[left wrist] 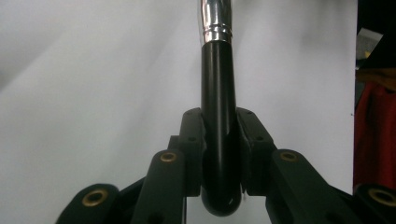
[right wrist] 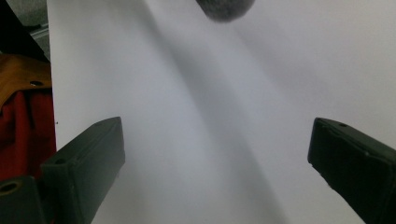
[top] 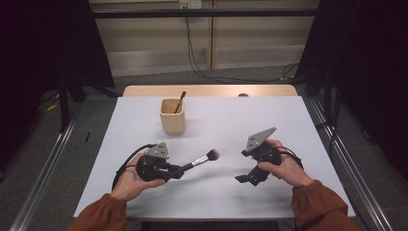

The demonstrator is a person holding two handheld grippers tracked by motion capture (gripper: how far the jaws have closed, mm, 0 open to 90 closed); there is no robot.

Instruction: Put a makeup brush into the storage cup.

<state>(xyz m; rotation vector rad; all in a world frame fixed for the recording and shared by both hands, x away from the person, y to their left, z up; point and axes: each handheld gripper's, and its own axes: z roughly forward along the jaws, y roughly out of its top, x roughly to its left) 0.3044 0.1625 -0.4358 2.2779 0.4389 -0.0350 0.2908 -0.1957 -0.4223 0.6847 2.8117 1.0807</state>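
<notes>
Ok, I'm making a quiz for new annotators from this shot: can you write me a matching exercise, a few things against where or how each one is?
Things:
1. makeup brush
2. wooden cup
3. right gripper
4. left gripper

States:
a. jaws wide apart, nothing between them
b. stands upright towards the table's far edge, a thin tool inside
c. shut on a black handle
d. held off the table, bristles towards the other gripper

Pairs: 1-d, 2-b, 3-a, 4-c
</notes>
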